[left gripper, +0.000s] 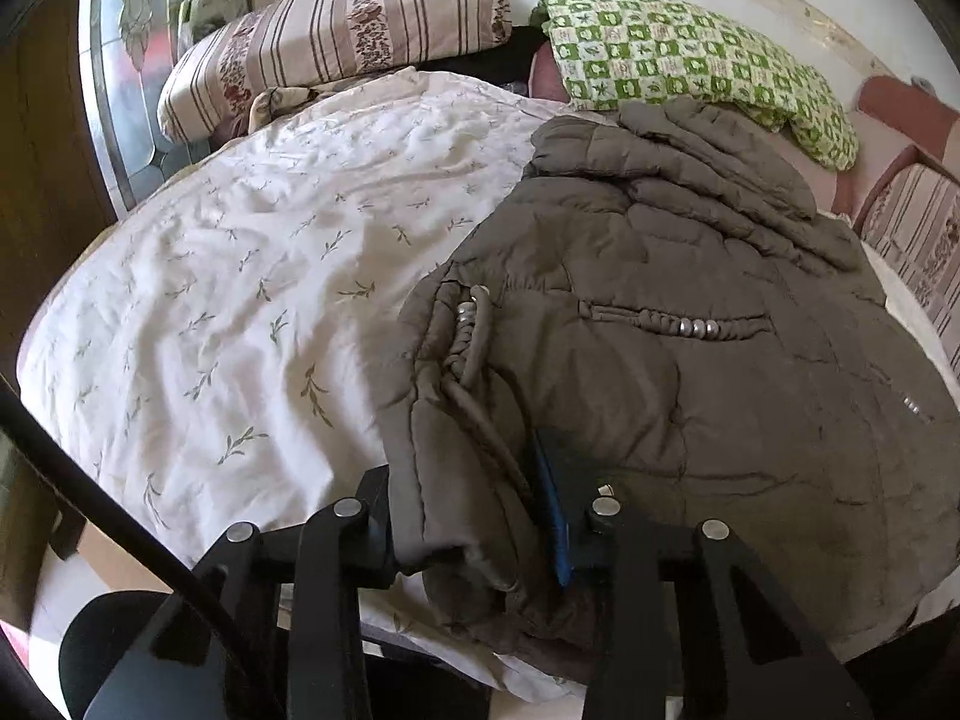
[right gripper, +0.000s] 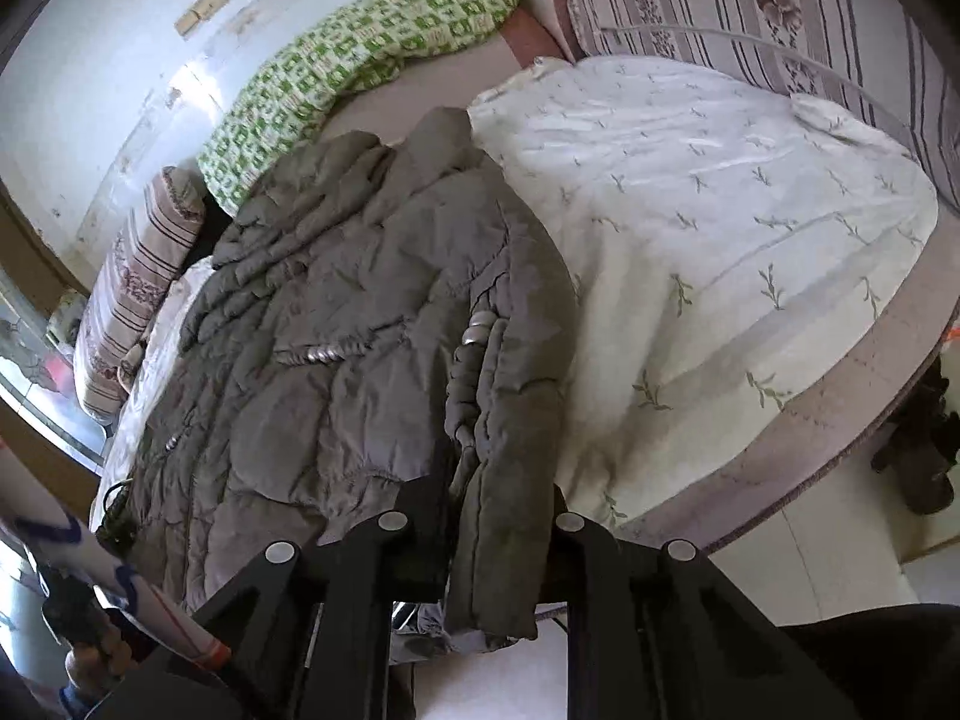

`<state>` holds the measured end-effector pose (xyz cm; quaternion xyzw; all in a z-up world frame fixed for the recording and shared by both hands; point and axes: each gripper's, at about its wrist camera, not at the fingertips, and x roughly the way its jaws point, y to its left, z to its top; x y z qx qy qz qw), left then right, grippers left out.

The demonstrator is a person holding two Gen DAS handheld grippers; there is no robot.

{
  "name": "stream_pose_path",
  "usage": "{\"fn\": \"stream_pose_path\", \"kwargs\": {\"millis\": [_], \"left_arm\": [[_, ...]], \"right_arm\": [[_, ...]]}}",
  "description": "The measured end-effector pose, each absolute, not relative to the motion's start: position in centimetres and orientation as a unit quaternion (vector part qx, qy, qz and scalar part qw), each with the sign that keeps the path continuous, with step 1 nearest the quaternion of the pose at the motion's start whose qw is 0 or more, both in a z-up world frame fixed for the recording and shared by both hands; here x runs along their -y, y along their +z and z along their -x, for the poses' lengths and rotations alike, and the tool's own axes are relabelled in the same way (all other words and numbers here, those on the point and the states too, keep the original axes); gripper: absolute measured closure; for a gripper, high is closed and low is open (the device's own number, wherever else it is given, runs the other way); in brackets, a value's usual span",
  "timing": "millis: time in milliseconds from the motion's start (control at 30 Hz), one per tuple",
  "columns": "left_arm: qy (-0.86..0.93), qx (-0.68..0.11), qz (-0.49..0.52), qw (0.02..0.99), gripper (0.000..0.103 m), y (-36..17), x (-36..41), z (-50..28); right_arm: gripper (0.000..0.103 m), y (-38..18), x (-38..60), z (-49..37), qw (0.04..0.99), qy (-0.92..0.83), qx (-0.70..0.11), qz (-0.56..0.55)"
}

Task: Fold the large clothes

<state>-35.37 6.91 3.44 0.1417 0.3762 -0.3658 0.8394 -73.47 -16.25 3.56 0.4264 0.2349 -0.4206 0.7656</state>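
Observation:
A large grey-brown padded jacket [left gripper: 690, 312] lies spread on a bed, hem toward me, collar toward the far pillows. It also shows in the right wrist view [right gripper: 336, 324]. My left gripper [left gripper: 474, 516] is shut on the jacket's left hem corner, where the fabric is bunched between the black fingers. My right gripper [right gripper: 489, 534] is shut on the jacket's right hem corner, a folded flap hanging down between the fingers. Braided pocket trims with silver beads [left gripper: 696, 327] run across the front.
The jacket rests on a white quilt with a leaf print [left gripper: 252, 276]. A green checked pillow [left gripper: 690, 60] and a striped floral pillow [left gripper: 336, 42] lie at the far side. The bed's near edge [right gripper: 810, 420] drops to a light floor.

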Motion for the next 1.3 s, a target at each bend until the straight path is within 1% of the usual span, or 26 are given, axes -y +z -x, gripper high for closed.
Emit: {"fn": "stream_pose_path", "kwargs": {"millis": [267, 333, 400, 567, 633, 700, 800, 900, 1300], "left_arm": [[-0.356, -0.366, -0.163, 0.844, 0.069, 3.2, -6.4, 35.7], [-0.357, -0.365, -0.161, 0.844, 0.071, 3.3, -6.5, 35.7], [-0.357, -0.363, -0.164, 0.845, 0.071, 3.2, -6.5, 35.7], [-0.356, -0.358, -0.169, 0.847, 0.073, 3.3, -6.5, 35.9], [-0.356, -0.357, -0.169, 0.847, 0.074, 3.4, -6.5, 35.9], [-0.356, -0.354, -0.17, 0.848, 0.076, 3.4, -6.4, 36.0], [-0.356, -0.343, -0.172, 0.852, 0.079, 3.8, -6.4, 36.5], [-0.354, -0.332, -0.179, 0.856, 0.08, 4.2, -6.3, 36.9], [-0.344, -0.288, -0.205, 0.87, 0.081, 5.6, -6.1, 38.9]], "right_arm": [[0.084, 3.4, 16.3, 73.5, 0.763, -0.419, -0.24, -0.43], [0.074, 3.3, 16.4, 73.8, 0.758, -0.416, -0.238, -0.441], [0.071, 3.1, 16.5, 74.3, 0.753, -0.416, -0.231, -0.455], [0.071, 2.5, 16.3, 74.8, 0.747, -0.408, -0.223, -0.475], [0.083, 2.6, 16.1, 74.6, 0.752, -0.406, -0.222, -0.469], [0.087, 3.0, 15.8, 74.4, 0.76, -0.41, -0.221, -0.454], [0.088, 3.7, 15.4, 74.2, 0.769, -0.418, -0.219, -0.431], [0.088, 3.9, 15.5, 74.5, 0.771, -0.416, -0.211, -0.434], [0.089, 5.7, 15.3, 75.1, 0.786, -0.411, -0.186, -0.422]]}}
